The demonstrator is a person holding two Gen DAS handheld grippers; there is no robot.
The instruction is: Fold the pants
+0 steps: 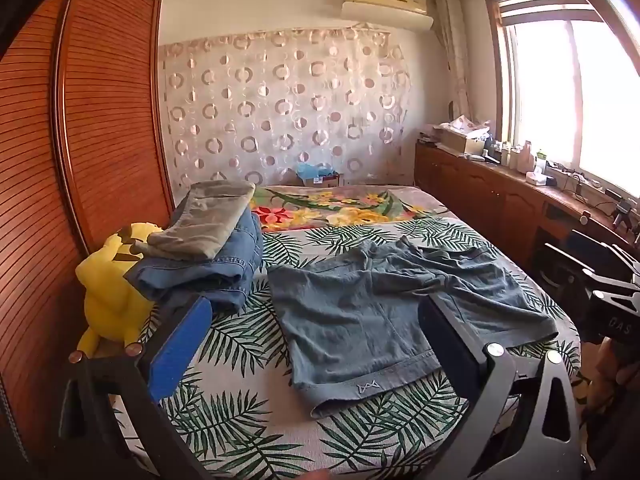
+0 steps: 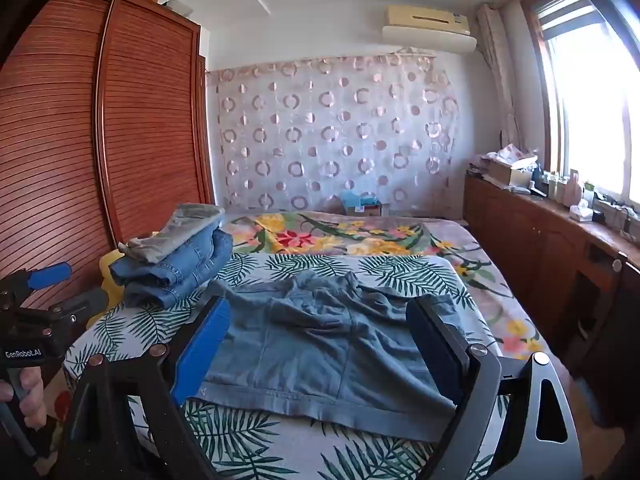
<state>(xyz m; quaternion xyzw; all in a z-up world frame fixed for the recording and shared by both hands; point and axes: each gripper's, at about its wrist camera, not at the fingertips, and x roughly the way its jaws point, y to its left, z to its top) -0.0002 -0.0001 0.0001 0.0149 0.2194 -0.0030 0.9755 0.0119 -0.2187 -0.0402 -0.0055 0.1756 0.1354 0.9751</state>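
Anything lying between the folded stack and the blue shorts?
Nothing: only a narrow strip of the leaf-print sheet separates the folded stack from the blue shorts, clearest in the left wrist view.
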